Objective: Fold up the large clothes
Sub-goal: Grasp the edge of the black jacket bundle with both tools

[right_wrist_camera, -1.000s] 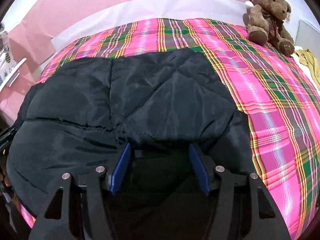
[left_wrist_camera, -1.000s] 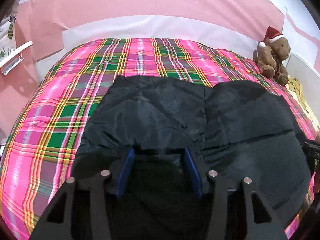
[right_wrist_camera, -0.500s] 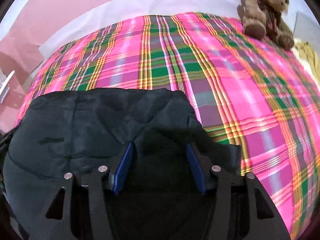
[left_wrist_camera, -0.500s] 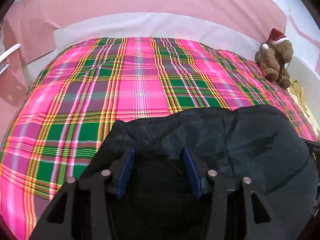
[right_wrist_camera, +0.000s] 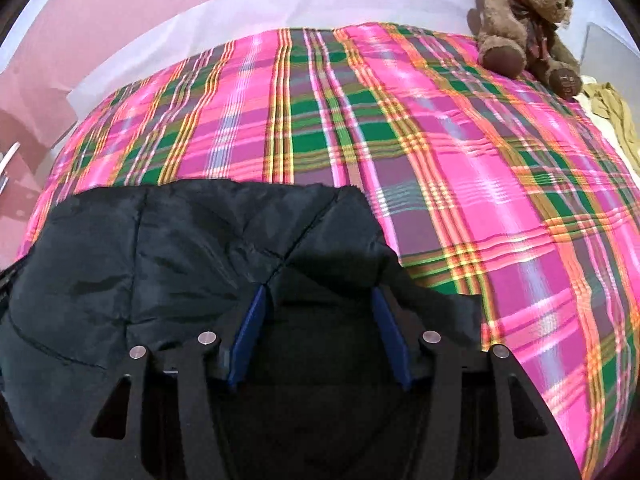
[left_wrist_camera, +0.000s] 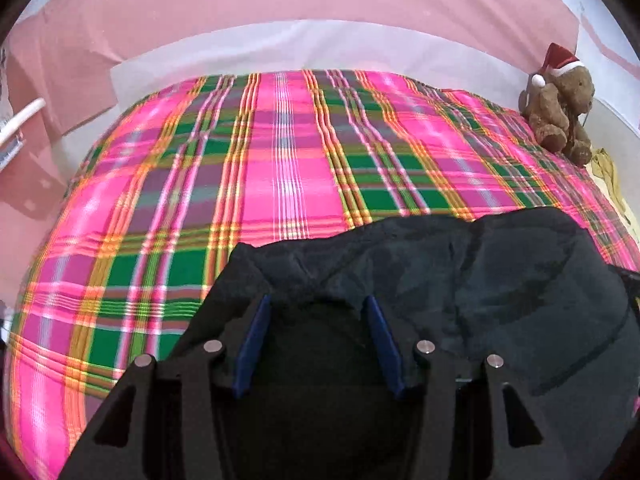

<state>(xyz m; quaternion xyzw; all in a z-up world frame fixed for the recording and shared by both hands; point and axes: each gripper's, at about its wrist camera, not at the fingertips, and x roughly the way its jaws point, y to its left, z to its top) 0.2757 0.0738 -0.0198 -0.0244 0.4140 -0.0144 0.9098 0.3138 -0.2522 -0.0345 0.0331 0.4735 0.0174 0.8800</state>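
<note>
A black quilted jacket (left_wrist_camera: pixel 500 280) lies on a pink and green plaid bedspread (left_wrist_camera: pixel 300 168), bunched toward the near side. In the left wrist view, my left gripper (left_wrist_camera: pixel 316 300) is shut on a thick fold of its left part, with fabric filling the gap between the blue pads (left_wrist_camera: pixel 250 344). The right wrist view shows the same jacket (right_wrist_camera: pixel 160 248) on the bedspread (right_wrist_camera: pixel 480 200). My right gripper (right_wrist_camera: pixel 319 289) is shut on a bulky fold at the jacket's right end. The fabric hides both sets of fingertips.
A brown teddy bear (left_wrist_camera: pixel 560 108) in a Santa hat sits at the bed's far right corner (right_wrist_camera: pixel 524 20). A yellowish cloth (right_wrist_camera: pixel 612 112) lies beside it. Pink walls and a white headboard band (left_wrist_camera: pixel 320 44) close off the far side. A white rail (left_wrist_camera: pixel 20 120) stands at the left.
The jacket's far edge has come much nearer to both grippers, uncovering a wide stretch of plaid bedspread. Both grippers kept hold of the fabric while moving back.
</note>
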